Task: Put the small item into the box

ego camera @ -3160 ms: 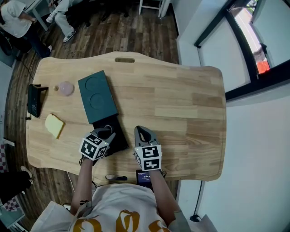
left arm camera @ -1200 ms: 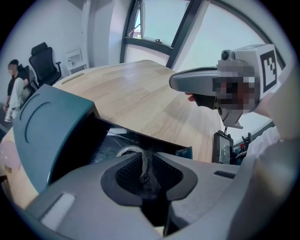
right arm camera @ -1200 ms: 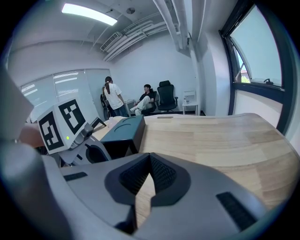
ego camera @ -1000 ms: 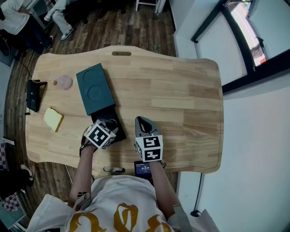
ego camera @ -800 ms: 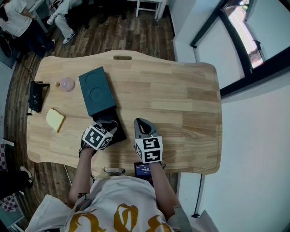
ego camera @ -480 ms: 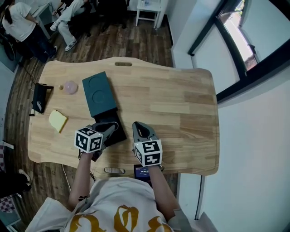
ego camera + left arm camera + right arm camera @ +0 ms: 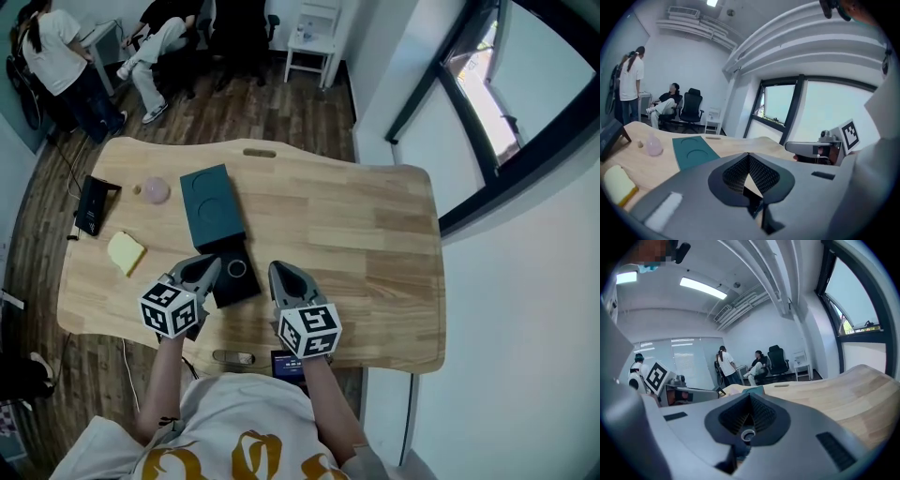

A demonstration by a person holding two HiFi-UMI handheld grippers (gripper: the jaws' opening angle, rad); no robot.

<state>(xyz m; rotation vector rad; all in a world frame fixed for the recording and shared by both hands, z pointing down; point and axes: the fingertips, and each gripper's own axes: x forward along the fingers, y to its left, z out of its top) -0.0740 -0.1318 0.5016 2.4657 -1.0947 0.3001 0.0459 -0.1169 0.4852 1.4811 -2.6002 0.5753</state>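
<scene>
A dark green box lid lies on the wooden table, and the black box base sits just in front of it. A small pale ring lies inside the base. My left gripper is shut and empty, its tip at the base's left edge. My right gripper is shut too, just right of the base. In the left gripper view the jaws meet with only bare table showing behind. A small ring shows low in the right gripper's opening; I cannot tell whether it is held.
A yellow sponge, a pink object and a black device lie at the table's left. A phone rests at the near edge. People and chairs are beyond the far end.
My left gripper has drawn back toward me and leftward off the black base, uncovering the ring inside it. The right gripper has hardly moved. The head camera has tilted up.
</scene>
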